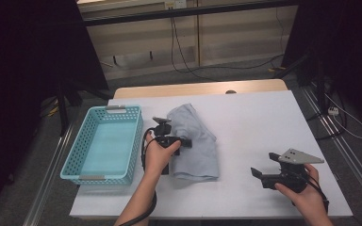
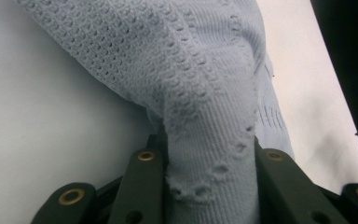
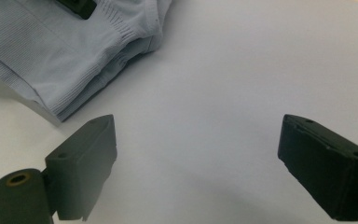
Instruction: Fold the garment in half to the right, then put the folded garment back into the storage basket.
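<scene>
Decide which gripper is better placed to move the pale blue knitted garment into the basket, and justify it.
Left. The left gripper is shut on the knitted garment, beside the turquoise basket. The right gripper is open and well apart.

Cloth (image 2: 205,93) cut off by edges

High view overhead, gripper views close (cloth (image 1: 195,141) shared)

Recording lab — white-topped table (image 1: 264,141) ringed by black curtains (image 1: 23,70), loose cables (image 1: 184,52) on grey floor, metal floor rails (image 1: 52,165).
</scene>
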`<state>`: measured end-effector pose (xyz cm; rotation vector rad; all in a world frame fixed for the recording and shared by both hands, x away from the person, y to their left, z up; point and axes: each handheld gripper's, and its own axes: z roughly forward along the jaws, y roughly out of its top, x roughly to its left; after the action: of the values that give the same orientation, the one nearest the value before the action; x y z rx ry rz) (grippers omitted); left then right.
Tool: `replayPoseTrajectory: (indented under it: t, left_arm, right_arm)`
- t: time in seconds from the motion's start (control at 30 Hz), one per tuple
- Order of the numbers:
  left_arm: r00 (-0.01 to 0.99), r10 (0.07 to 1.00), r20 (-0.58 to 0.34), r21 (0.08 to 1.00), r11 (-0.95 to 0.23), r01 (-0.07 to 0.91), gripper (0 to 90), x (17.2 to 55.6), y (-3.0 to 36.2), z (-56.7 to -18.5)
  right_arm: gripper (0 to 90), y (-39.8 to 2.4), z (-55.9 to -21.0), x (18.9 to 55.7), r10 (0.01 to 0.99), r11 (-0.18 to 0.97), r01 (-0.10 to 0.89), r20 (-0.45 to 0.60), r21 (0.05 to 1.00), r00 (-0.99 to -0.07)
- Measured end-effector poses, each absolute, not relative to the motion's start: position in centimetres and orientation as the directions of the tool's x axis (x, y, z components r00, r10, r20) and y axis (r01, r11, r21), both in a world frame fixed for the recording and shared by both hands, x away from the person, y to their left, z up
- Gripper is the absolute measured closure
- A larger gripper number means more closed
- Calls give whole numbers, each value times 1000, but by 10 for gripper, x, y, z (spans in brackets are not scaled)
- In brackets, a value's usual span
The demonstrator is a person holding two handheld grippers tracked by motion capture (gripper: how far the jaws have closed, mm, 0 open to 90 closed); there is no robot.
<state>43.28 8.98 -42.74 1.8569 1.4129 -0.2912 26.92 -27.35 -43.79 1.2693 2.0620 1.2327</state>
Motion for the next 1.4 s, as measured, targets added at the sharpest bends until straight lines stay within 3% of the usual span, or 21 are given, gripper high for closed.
replayPoseTrajectory:
  t: [1.4]
  left_arm:
    - [450, 806, -386, 391, -298, 870, 723, 445, 113, -359]
  right_arm:
    - [96, -257, -437, 279, 826, 209, 473, 104, 856, -553]
